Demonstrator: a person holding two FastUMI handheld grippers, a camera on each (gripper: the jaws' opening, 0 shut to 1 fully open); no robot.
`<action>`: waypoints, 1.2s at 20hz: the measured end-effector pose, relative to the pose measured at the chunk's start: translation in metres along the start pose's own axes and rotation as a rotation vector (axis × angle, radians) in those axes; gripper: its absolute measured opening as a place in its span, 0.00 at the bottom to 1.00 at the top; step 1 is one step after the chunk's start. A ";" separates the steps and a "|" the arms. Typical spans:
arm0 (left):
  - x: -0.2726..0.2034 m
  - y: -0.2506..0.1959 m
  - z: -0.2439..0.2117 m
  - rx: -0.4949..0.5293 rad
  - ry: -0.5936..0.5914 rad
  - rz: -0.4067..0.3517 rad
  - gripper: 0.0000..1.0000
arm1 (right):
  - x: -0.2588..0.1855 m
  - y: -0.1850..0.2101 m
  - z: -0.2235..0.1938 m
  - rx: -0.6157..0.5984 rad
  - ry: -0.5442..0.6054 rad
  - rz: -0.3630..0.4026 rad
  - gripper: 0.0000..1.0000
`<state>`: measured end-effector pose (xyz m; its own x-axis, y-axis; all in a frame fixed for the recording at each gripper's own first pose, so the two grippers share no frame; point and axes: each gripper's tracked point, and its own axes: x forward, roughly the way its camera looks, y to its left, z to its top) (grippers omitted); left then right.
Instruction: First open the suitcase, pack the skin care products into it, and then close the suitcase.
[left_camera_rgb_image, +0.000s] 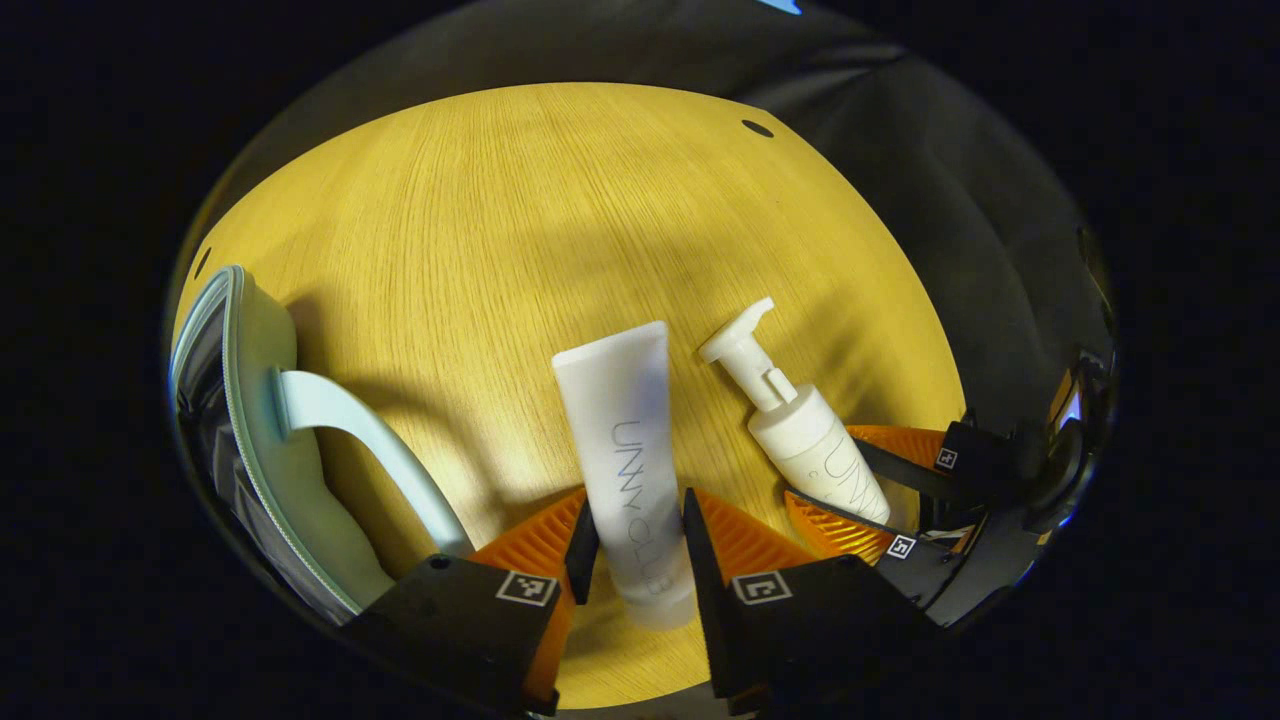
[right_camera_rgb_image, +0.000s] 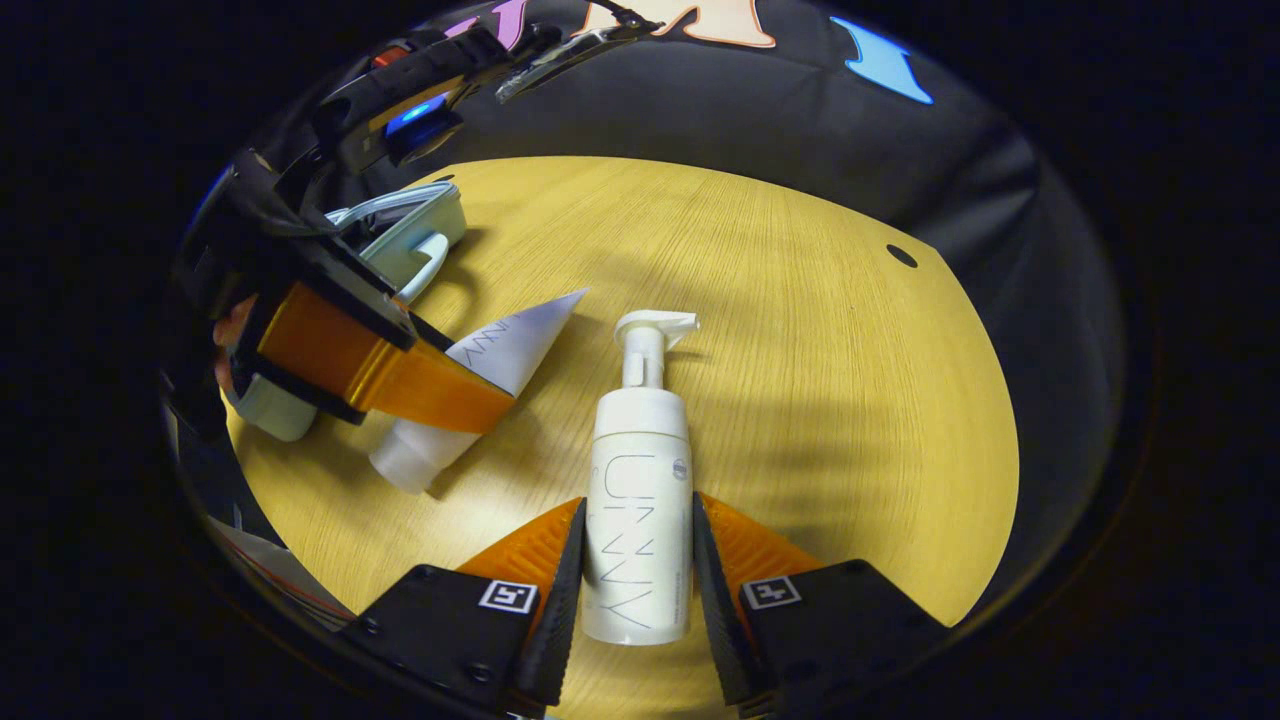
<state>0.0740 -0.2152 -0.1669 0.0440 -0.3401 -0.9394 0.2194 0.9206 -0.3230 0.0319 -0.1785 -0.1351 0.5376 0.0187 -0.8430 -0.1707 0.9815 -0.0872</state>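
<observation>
A white squeeze tube (left_camera_rgb_image: 625, 450) lies on the yellow wooden table (left_camera_rgb_image: 520, 220), and my left gripper (left_camera_rgb_image: 635, 545) is shut on its lower half. Beside it lies a white pump bottle (right_camera_rgb_image: 640, 480), nozzle pointing away, with my right gripper (right_camera_rgb_image: 637, 560) shut on its body. In the left gripper view the bottle (left_camera_rgb_image: 815, 440) sits between the right gripper's orange fingers (left_camera_rgb_image: 900, 440). In the right gripper view the left gripper's orange finger (right_camera_rgb_image: 400, 380) covers the tube (right_camera_rgb_image: 510, 345). The mint-green suitcase (left_camera_rgb_image: 290, 470) with its handle (left_camera_rgb_image: 370, 440) rests at the left.
The suitcase (right_camera_rgb_image: 410, 225) sits behind the left gripper in the right gripper view; its zip edge and dark lining show in the left gripper view. Small dark holes (left_camera_rgb_image: 757, 128) mark the tabletop near its far edge. Black cloth hangs beyond the table.
</observation>
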 end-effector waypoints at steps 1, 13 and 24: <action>-0.001 -0.001 0.002 0.005 -0.004 -0.022 0.45 | 0.001 0.001 0.000 0.001 0.000 -0.001 0.58; -0.006 0.001 0.013 0.061 -0.008 -0.080 0.04 | -0.005 0.005 -0.006 0.022 -0.015 0.004 0.48; -0.130 0.001 0.027 0.107 -0.201 -0.160 0.03 | -0.007 0.005 -0.005 0.060 -0.030 -0.001 0.48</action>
<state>0.0948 -0.1749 -0.0423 0.1908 -0.5210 -0.8320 0.3403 0.8301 -0.4418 0.0234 -0.1749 -0.1320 0.5624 0.0223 -0.8266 -0.1204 0.9912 -0.0552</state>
